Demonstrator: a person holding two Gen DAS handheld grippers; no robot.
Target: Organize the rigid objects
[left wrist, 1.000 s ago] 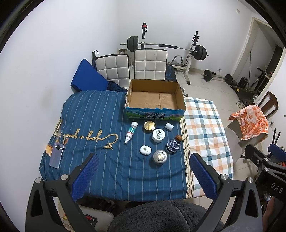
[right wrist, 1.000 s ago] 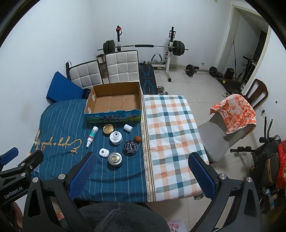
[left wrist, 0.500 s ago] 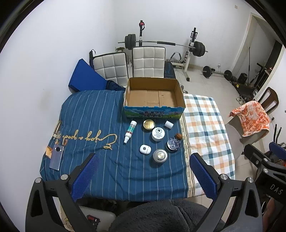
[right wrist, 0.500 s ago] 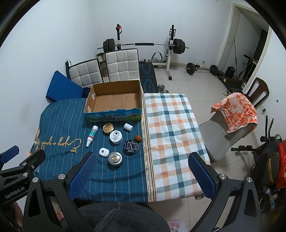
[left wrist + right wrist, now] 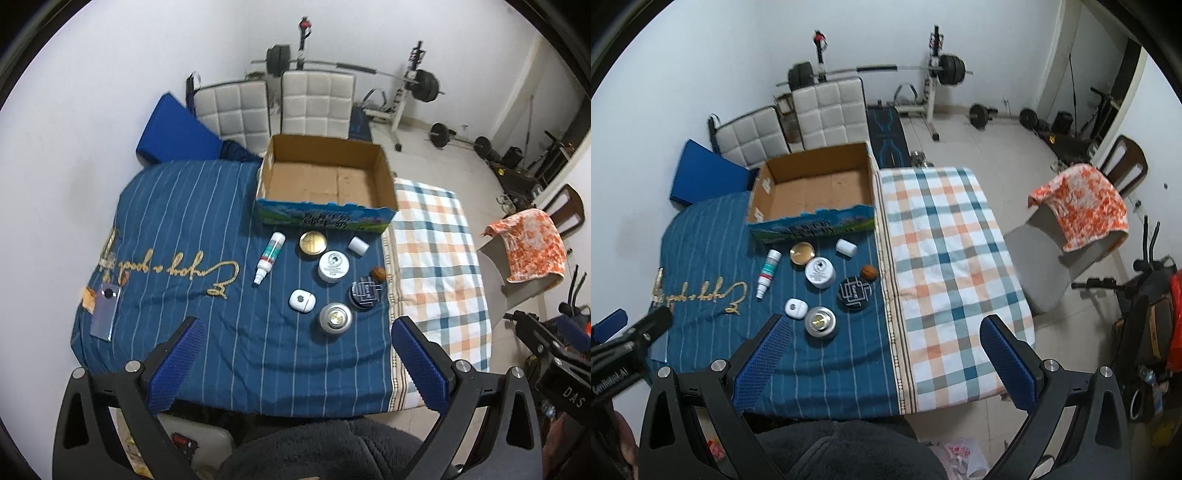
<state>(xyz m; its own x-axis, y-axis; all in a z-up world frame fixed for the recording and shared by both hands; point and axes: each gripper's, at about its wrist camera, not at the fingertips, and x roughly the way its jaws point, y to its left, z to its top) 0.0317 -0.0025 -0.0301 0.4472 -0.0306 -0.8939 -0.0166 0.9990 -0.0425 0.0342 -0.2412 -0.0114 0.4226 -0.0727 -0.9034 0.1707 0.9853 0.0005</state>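
Observation:
An open, empty cardboard box [image 5: 325, 181] [image 5: 816, 192] stands at the back of the blue striped cloth. In front of it lie several small items: a white spray bottle [image 5: 269, 256], a gold tin [image 5: 313, 242], a white cap [image 5: 358, 245], a white jar [image 5: 333, 266], a walnut [image 5: 378, 274], a black round tin [image 5: 365, 294], a white earbud case [image 5: 302, 300] and a silver tin [image 5: 335, 318]. My left gripper [image 5: 295, 363] is open and empty, high above the table's near edge. My right gripper [image 5: 886, 363] is open and empty too, above the near edge.
A phone [image 5: 106, 311] lies at the left of the blue cloth. A checked cloth [image 5: 945, 251] covers the table's right half. Two white chairs [image 5: 280, 103] and a barbell rack [image 5: 934, 74] stand behind. A chair with an orange towel [image 5: 1082, 206] is on the right.
Both grippers have drifted slightly and the views shifted; the table and box sit a little nearer and lower in frame. The objects on the table have not moved.

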